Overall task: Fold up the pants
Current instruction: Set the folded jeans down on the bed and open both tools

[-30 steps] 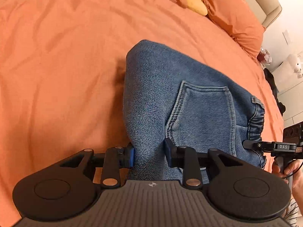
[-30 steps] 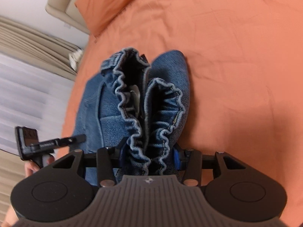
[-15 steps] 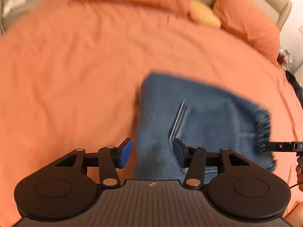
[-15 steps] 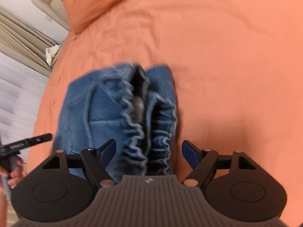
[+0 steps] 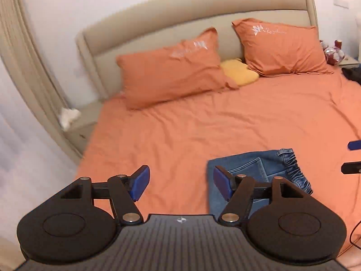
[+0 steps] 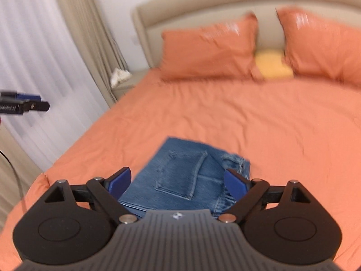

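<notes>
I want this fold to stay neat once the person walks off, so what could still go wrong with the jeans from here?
The folded jeans lie loose on the soft orange sheet, with both the left gripper and right gripper open and clear of them. The gathered waistband looks bulky, so the top layer may spring open. The bundle also lies near the bed's front edge, so a nudge might slide it off.

A home bedroom: a wide bed (image 5: 225, 122) under an orange sheet, a padded beige headboard (image 5: 180, 15), two orange pillows (image 5: 171, 74) with a small yellow cushion (image 5: 240, 71) between them, pleated curtains (image 6: 45, 52), and what looks like a nightstand (image 5: 83, 122) alongside.
</notes>
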Demonstrator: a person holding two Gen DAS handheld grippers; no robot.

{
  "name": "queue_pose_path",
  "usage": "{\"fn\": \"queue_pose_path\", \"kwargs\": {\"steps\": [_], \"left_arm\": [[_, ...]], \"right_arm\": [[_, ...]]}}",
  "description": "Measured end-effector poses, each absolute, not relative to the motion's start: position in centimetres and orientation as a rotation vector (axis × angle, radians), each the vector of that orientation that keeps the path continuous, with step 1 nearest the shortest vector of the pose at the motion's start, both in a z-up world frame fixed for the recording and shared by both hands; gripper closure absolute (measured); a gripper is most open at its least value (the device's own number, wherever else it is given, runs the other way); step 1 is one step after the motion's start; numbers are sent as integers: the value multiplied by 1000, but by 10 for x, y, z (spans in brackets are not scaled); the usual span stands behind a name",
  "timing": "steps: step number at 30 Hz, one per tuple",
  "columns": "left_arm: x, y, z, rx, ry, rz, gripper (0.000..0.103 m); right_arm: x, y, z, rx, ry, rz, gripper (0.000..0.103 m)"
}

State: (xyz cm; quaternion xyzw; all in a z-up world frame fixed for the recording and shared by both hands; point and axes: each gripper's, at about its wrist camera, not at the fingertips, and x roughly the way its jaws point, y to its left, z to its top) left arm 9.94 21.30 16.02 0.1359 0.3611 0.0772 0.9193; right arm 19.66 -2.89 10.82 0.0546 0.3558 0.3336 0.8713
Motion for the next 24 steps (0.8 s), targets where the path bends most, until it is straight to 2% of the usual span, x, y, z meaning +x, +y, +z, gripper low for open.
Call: {"fn": "queue_pose_path", "kwargs": {"steps": [7,17,24], "left_arm": [[15,171,149,247,549,173,13],[-35,136,73,70,426,208,13],[-45,129,17,6,510,244,13]], "right_arm": [[108,-41,108,21,554,622,5],[24,-50,49,18,406,489,5],[0,-35,14,-38,441,427,5]]}}
